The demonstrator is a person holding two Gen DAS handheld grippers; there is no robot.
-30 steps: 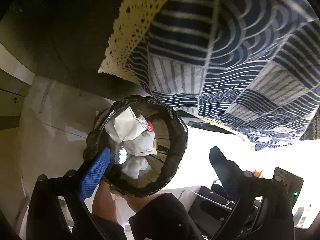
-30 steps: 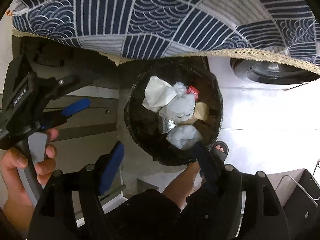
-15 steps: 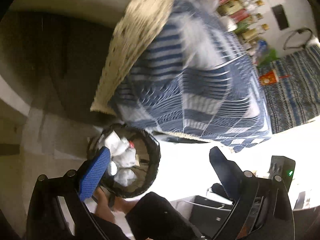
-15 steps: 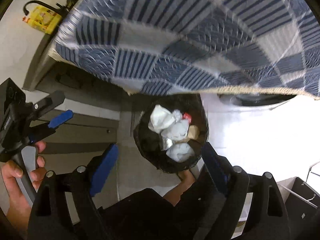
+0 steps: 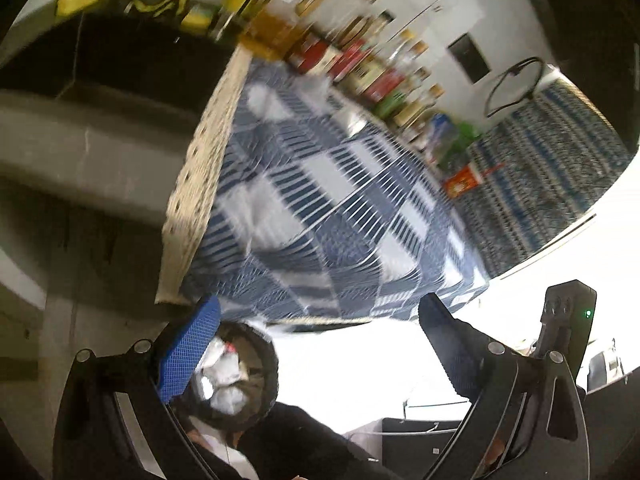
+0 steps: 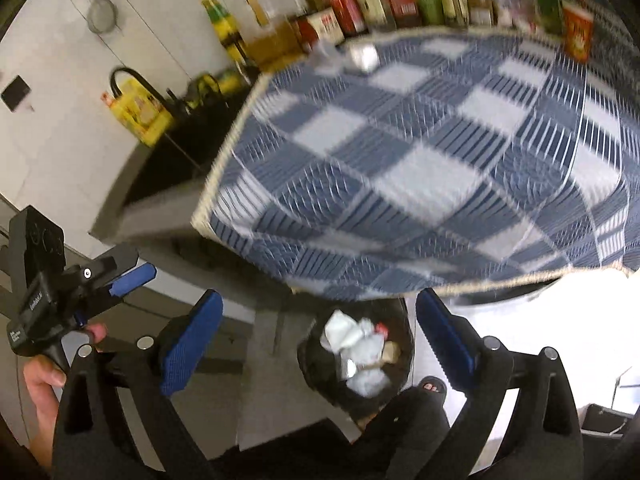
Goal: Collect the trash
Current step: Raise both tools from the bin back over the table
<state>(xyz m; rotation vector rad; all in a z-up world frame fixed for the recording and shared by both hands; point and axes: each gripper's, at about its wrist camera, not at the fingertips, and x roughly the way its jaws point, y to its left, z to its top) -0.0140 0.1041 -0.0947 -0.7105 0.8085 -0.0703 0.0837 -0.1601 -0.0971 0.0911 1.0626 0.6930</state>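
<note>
Crumpled trash (image 6: 362, 354) is lying in the black-lined bin (image 6: 312, 360) on the floor, under the near edge of the checked tablecloth (image 6: 420, 160). The right gripper (image 6: 316, 336) is hanging above it, jaws opening and empty, likely after a drop. The left gripper (image 5: 316, 344) is spread, empty.

A blue and white patchwork tablecloth (image 6: 420, 168) with a cream lace edge (image 5: 200, 184) covers the table and hangs over its near side. Along the far edge stands a blurred row of bottles and boxes (image 6: 380, 4). To the left, a yellow bag (image 6: 138, 112) sits on a dark counter (image 6: 176, 160). A strainer (image 6: 102, 12) hangs on the white wall. A sandalled foot (image 6: 432, 387) rests on the bright floor.
</note>
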